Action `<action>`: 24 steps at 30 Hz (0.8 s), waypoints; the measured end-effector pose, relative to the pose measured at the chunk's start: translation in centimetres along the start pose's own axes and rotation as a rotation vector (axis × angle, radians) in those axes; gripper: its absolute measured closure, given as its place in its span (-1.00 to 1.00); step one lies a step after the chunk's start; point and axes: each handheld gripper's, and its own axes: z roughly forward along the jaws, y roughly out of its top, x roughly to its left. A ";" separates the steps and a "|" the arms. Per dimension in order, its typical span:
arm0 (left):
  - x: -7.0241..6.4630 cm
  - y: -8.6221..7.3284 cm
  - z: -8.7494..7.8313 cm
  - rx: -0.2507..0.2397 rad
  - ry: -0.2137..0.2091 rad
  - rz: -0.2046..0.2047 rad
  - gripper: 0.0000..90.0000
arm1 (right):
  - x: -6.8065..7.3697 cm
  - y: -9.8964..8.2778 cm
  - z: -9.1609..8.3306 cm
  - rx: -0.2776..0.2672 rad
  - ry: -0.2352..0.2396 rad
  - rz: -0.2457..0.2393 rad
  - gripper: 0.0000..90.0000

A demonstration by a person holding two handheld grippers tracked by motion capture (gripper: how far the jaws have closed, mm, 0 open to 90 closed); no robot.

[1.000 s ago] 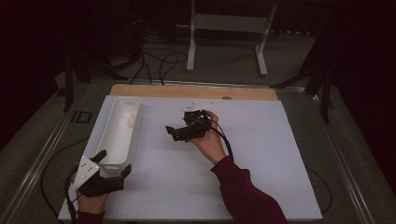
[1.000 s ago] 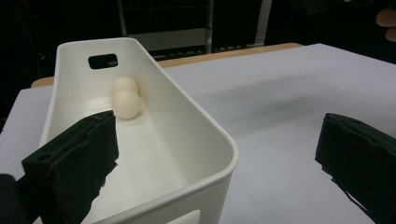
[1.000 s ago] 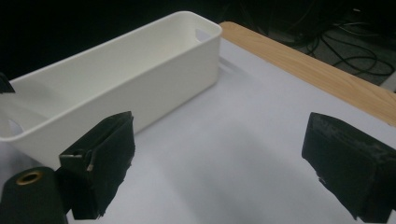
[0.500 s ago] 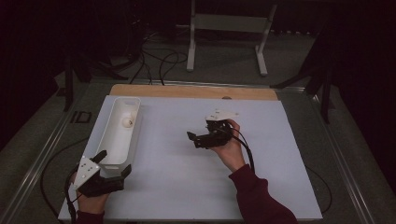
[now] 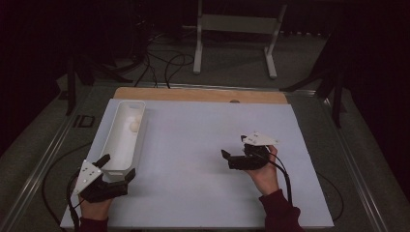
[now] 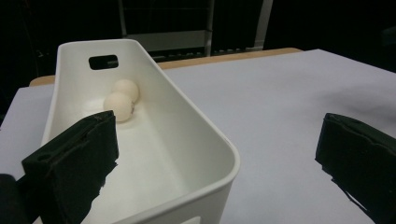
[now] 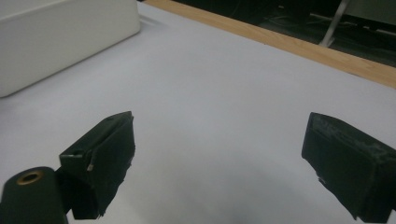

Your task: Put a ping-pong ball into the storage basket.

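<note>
We see a broad pale-white tabletop (image 5: 193,145) with a strip of light bare wood (image 5: 193,94) running along its far edge. Beyond it, on the grey floor, stands a white metal frame on two legs (image 5: 237,21), with loose black cables (image 5: 159,67) lying just to its left. A small black rectangular plate (image 5: 83,121) lies on the floor beside the table's left edge. Dark stand legs (image 5: 333,82) rise off the far right corner.

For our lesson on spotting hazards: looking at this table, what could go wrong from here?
1. The left gripper sits open around the near end wall of the white bin; one nudge might push or tip the bin.
2. The two balls lie loose at the bin's far end, so a tilt would probably set them rolling.
3. The right gripper hangs open over bare table, its cable trailing.
</note>
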 end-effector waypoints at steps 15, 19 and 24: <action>0.9 0.4 0.5 -0.001 -0.009 -0.046 -1.00 | -1.5 -3.3 -3.7 -0.052 -0.035 0.031 -0.80; 1.0 0.4 0.7 0.008 -0.011 -0.046 -1.00 | -1.5 -4.0 -5.0 -0.106 -0.028 0.022 -0.79; 0.8 0.5 0.8 0.009 -0.013 -0.037 -1.00 | -2.2 -5.5 -6.2 -0.132 -0.053 0.051 -0.79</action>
